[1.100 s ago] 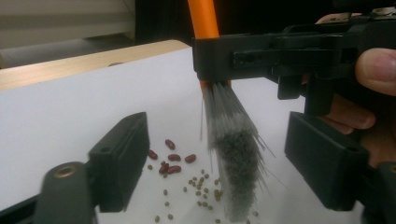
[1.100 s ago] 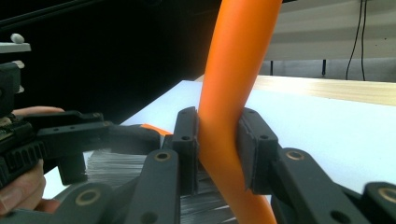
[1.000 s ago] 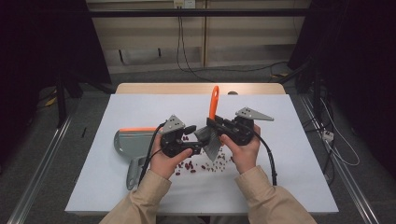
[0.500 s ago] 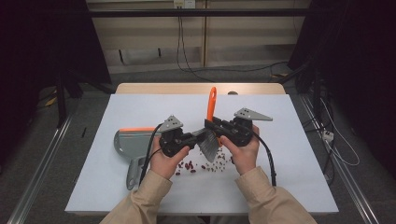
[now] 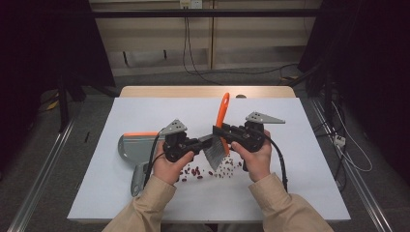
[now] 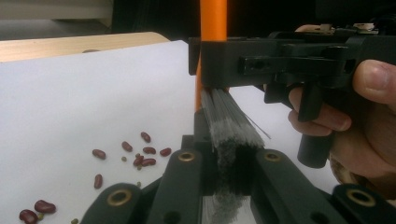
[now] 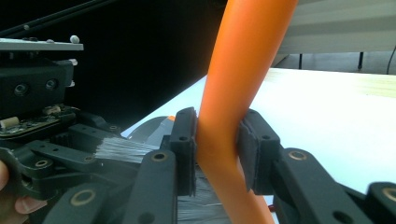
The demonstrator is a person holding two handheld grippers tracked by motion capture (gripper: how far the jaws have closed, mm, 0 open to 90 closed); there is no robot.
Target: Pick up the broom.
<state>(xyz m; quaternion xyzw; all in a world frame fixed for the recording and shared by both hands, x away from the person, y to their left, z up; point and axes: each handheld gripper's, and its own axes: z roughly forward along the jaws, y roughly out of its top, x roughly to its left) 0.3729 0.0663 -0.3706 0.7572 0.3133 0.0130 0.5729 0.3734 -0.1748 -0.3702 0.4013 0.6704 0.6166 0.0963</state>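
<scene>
Right gripper (image 5: 218, 133) pinches the brush (image 5: 220, 130) handle; left gripper (image 5: 205, 141) clamps its bristles — beans (image 5: 196, 171) scattered just below, bare surface (image 5: 145, 108) beyond both.

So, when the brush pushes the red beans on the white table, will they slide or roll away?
The red beans look small, rounded and smooth, so they would probably roll and scatter rather than slide as one group. They already lie loose and spread apart, so some may slip past the grey bristles. They seem light, so a gentle sweep is probably enough.
</scene>
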